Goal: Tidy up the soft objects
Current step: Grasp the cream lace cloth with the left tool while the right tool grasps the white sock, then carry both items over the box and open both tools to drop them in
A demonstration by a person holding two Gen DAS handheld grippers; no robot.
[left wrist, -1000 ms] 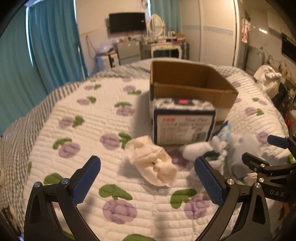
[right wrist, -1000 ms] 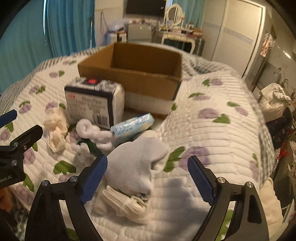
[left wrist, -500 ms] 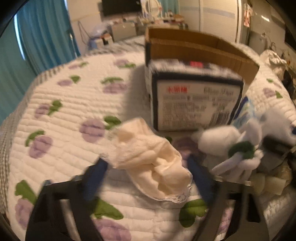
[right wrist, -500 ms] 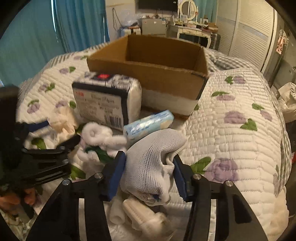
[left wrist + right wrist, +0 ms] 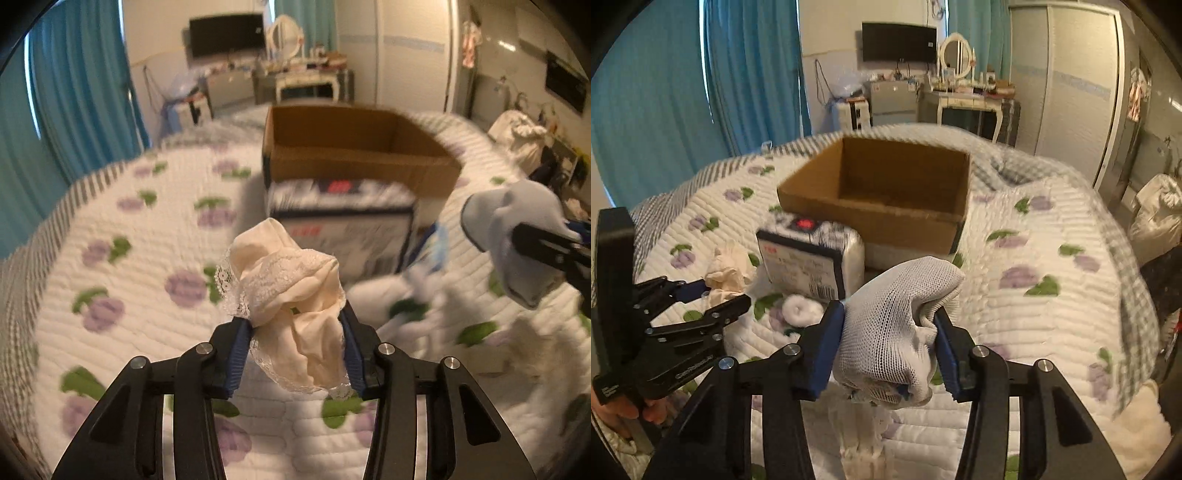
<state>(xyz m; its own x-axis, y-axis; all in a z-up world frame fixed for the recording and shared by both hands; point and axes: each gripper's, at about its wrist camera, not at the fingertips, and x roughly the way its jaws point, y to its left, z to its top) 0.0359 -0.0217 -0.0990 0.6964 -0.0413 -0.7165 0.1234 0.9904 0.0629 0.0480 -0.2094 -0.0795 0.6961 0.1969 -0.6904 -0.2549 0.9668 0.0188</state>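
Observation:
My left gripper [image 5: 295, 328] is shut on a cream lace-trimmed cloth [image 5: 291, 295] and holds it above the quilt; it also shows in the right wrist view [image 5: 713, 291] with the cloth [image 5: 726, 275]. My right gripper [image 5: 890, 332] is shut on a white knit glove [image 5: 894, 325], lifted off the bed; the glove shows at the right of the left wrist view [image 5: 517, 240]. An open, empty cardboard box [image 5: 886, 192] stands beyond both grippers. A white rolled soft item [image 5: 801, 310] lies on the quilt between them.
A wrapped tissue pack [image 5: 809, 258] stands against the box's near wall, also in the left wrist view [image 5: 343, 221]. A white ribbed item [image 5: 864, 443] lies on the quilt [image 5: 1052, 314] under the right gripper. Curtains, a dresser and a wardrobe are beyond the bed.
Both grippers went from open to shut: the left on the cream cloth, the right on the white glove. Both items have been lifted off the quilt.

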